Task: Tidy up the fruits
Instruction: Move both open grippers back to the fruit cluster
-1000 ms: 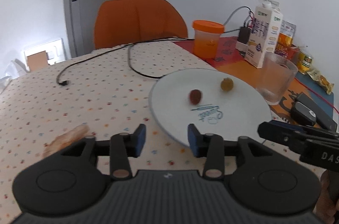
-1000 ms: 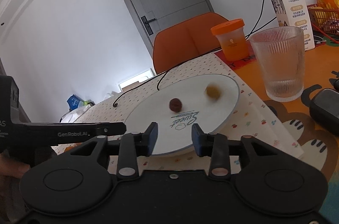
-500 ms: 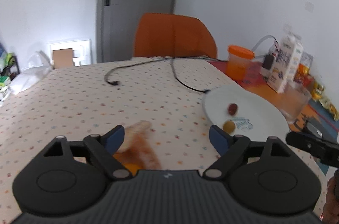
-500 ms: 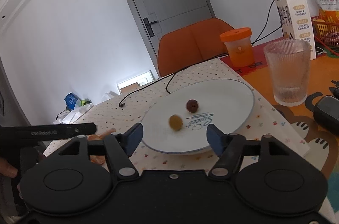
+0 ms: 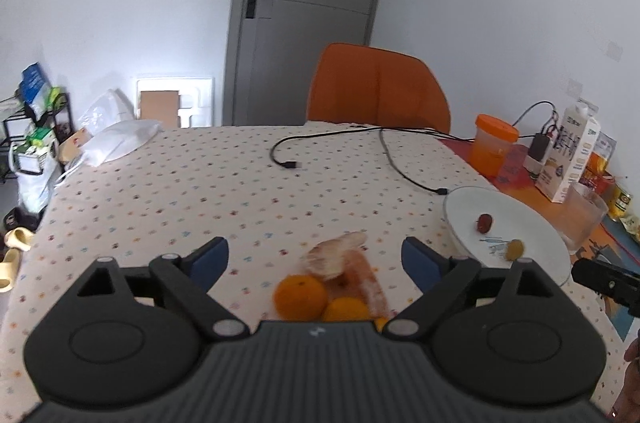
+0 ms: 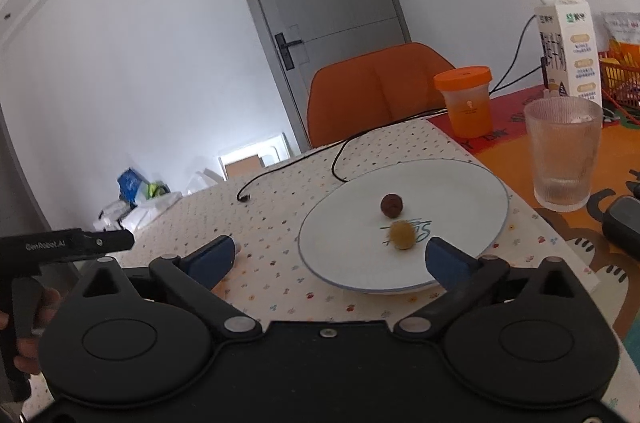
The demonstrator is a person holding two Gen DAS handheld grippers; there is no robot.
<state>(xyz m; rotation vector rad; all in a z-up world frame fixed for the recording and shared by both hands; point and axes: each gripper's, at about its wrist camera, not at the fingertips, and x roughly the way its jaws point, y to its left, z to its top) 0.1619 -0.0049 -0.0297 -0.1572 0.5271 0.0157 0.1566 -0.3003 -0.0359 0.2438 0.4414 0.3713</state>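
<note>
A: Fruit, location?
B: Two small fruits on the plate (image 6: 460, 183): brown one (image 6: 391, 204) near the middle, yellow one (image 6: 402, 235) just beside it, toward the camera, on the printed lettering. Apart, not touching. Yellow one slightly blurred.

A: Other fruit?
B: Two oranges (image 5: 300, 297) on the dotted cloth (image 5: 200, 191), left of the plate, close under the left gripper (image 5: 315, 257). Touching each other. Peel (image 5: 340, 257) lying just behind and against them, blurred.

A: Left gripper?
B: Fingers wide apart and opening further. Nothing clamped. Oranges and peel seen between the blue pads (image 5: 208, 259), pads clear of them.

A: Right gripper (image 6: 328, 259)?
B: Fingers wide apart, also opening. Nothing gripped. Near rim of the plate seen between the pads (image 6: 446, 261); right pad over the plate edge, contact not determinable. Yellow fruit just ahead of that pad, apart from it.

A: Surroundings?
B: Ribbed glass (image 6: 562, 155) right of the plate, on the orange mat (image 6: 624, 151). Orange-lidded cup (image 6: 466, 101) and milk carton (image 6: 568, 39) further back. Black cable (image 5: 384, 151) across the cloth, one end near the plate's far rim. Orange chair (image 5: 378, 87) at the far side, grey door (image 5: 316, 3) behind.

A: Person?
B: Hand (image 6: 28, 323) on the left gripper's handle, visible at the left edge of the right view.
</note>
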